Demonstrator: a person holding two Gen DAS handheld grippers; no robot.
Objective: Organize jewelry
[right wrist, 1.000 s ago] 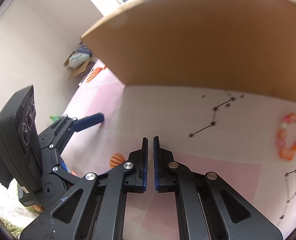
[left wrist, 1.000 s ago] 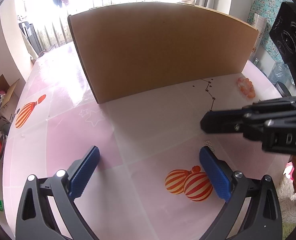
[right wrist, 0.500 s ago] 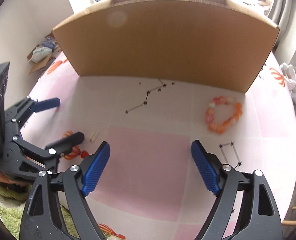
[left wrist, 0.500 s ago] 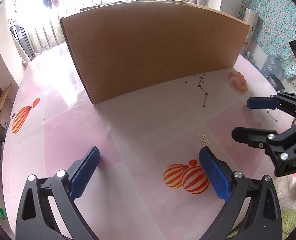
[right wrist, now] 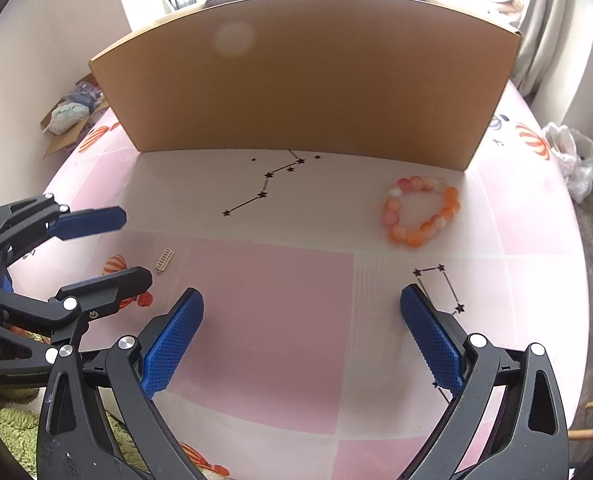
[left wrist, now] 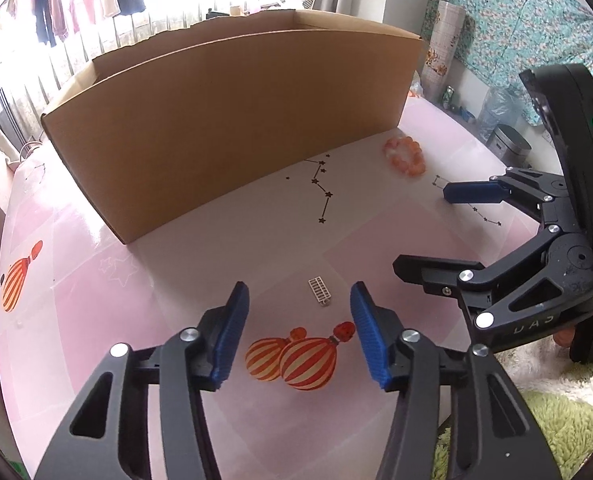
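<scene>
Right gripper [right wrist: 302, 336] jaws opening, nothing between, over pink table [right wrist: 268, 320]. Bead bracelet [right wrist: 420, 212] ahead-right, near cardboard box [right wrist: 304, 80]. Small white clasp [right wrist: 164, 260] left, beside left gripper [right wrist: 130, 246], which is closing, empty.

Both claws — left claw [left wrist: 299, 320], right claw [right wrist: 301, 332] — black linkages, silver screws, ribbed blue pads.

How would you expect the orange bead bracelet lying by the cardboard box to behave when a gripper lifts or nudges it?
The bead bracelet is a loop of separate round beads, so it would probably sag rather than hold its ring shape. The smooth, glossy beads may slip between fingers. Lying flat on the table, it would likely slide, not roll away.
</scene>
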